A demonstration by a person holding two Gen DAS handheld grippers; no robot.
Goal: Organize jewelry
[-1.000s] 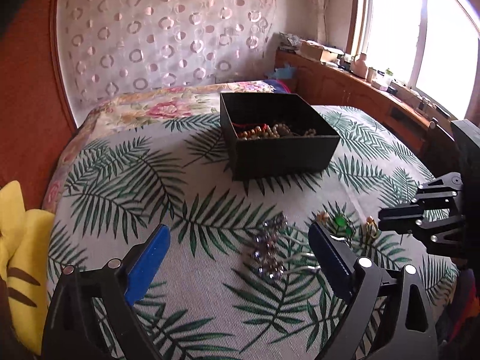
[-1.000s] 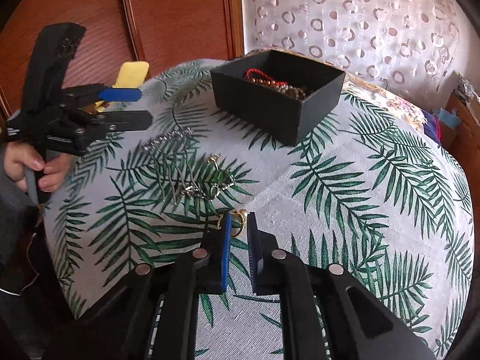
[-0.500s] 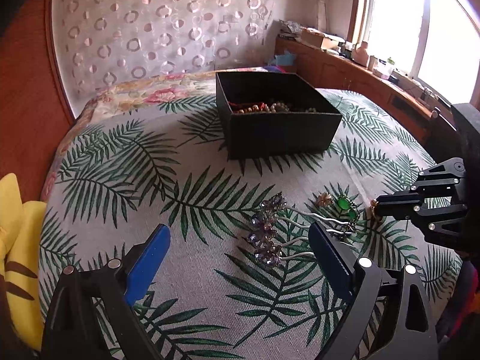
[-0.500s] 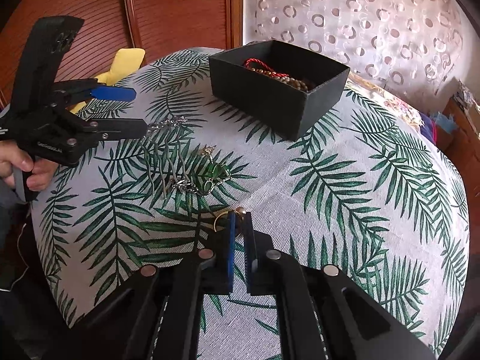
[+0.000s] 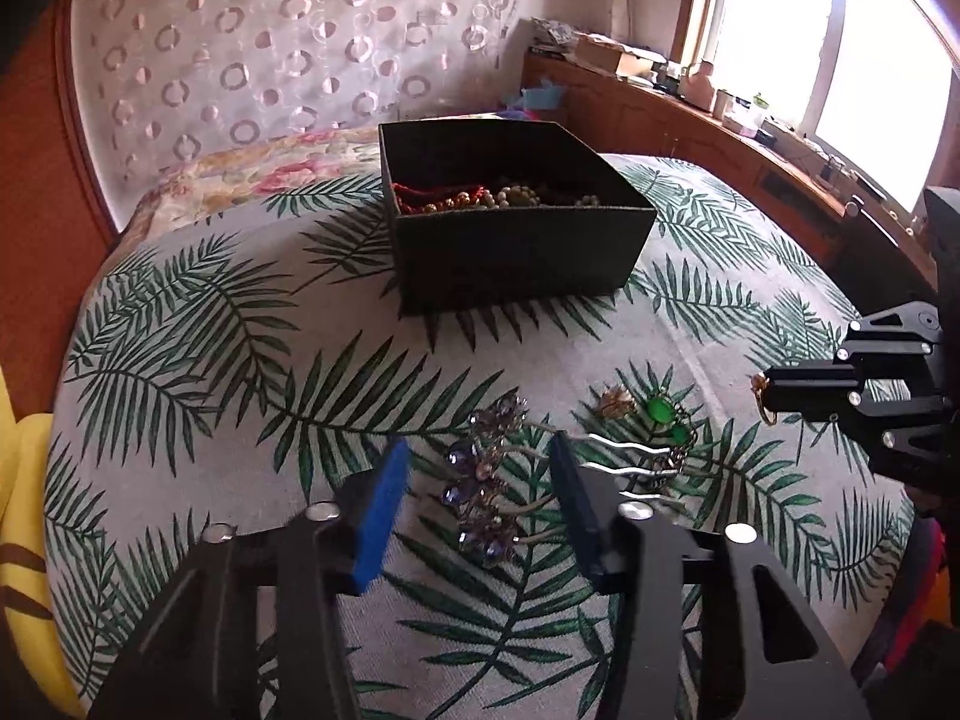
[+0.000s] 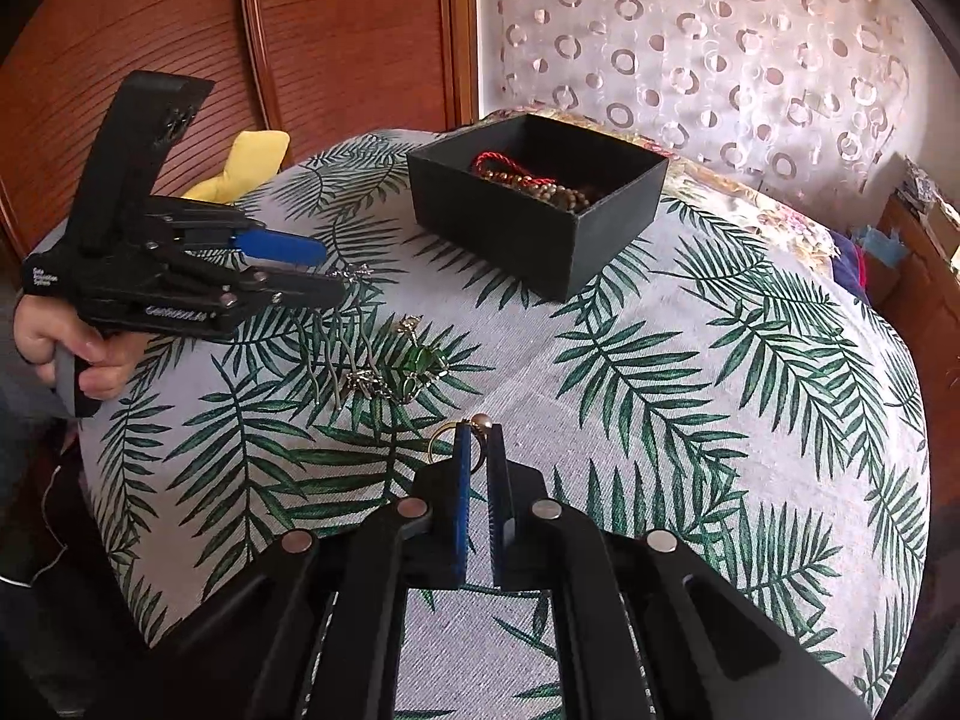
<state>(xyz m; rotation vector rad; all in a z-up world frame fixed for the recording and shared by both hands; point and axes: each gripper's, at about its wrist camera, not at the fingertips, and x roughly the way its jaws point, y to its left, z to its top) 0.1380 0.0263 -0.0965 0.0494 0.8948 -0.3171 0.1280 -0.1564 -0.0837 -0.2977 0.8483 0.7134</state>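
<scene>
Jewelry is lying partly sorted: bead strings are sitting in the black box, while crystal hairpins and a green pendant are waiting on the desk. The right tool is pinching a gold ring; the left tool is hovering wide open over the hairpins.

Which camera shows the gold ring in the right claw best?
Right wrist: the ring sits close-up, pinched at the right claw tips. Left wrist shows it only small, at that claw's tip.
</scene>
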